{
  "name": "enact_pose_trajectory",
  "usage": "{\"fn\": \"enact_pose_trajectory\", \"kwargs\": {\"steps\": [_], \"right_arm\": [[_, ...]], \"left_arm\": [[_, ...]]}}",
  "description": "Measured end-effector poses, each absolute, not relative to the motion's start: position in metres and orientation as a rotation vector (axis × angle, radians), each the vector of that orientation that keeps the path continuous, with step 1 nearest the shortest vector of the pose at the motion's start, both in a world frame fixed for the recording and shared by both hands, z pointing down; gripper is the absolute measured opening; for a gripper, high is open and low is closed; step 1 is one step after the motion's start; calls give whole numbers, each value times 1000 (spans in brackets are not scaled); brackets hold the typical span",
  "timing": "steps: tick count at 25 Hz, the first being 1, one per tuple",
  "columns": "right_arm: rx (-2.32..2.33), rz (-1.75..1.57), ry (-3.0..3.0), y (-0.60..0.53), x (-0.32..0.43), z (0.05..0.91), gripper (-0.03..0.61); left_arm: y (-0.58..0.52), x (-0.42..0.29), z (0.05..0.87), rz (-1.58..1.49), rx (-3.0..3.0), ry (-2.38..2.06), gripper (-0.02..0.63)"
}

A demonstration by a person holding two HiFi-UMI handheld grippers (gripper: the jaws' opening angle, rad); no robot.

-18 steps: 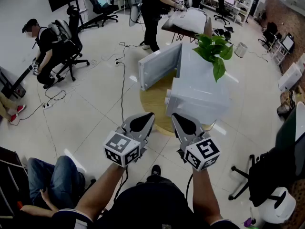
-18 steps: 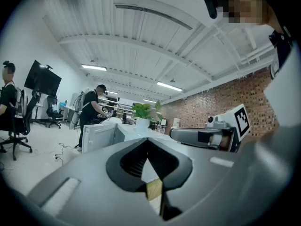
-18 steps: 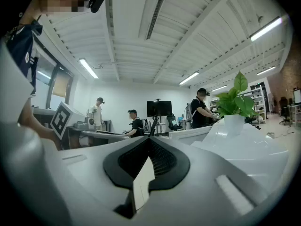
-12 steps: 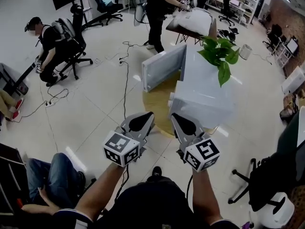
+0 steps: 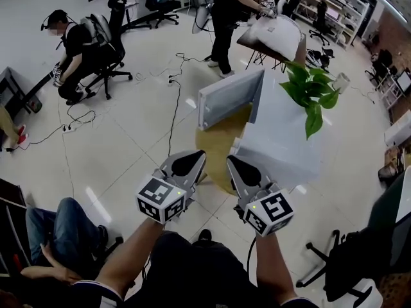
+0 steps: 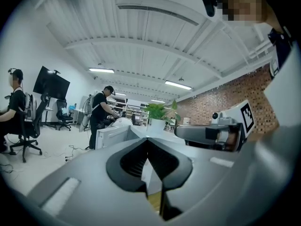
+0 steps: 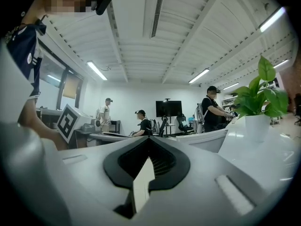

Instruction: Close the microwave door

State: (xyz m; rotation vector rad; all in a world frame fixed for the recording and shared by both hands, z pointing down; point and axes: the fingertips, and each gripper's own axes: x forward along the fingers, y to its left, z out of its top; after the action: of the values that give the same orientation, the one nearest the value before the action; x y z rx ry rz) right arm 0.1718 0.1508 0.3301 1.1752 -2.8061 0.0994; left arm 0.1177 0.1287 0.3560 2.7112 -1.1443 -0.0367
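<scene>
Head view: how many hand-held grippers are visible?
2. The grey left gripper sits lower centre, the grey right gripper beside it, both short of the white microwave; none appears hidden.

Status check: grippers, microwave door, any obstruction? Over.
Left gripper and right gripper shut, empty, short of microwave. Door wide open. Plant on top, clear of door.
</scene>
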Motion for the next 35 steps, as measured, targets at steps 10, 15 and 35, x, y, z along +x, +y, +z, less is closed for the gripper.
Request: {"fn": "enact_pose_trajectory", "kwargs": {"steps": [10, 15, 35], "right_arm": [[1251, 111, -2772, 107, 131, 345, 2], [1335, 108, -2745, 77, 86, 353, 2], [1387, 32, -2726, -54, -37, 345, 2]], "left_arm": [[82, 73, 367, -45, 2741, -1086, 8], [56, 22, 369, -48, 2783, -1037, 8], [-76, -96, 379, -42, 2796, -988, 8]]}}
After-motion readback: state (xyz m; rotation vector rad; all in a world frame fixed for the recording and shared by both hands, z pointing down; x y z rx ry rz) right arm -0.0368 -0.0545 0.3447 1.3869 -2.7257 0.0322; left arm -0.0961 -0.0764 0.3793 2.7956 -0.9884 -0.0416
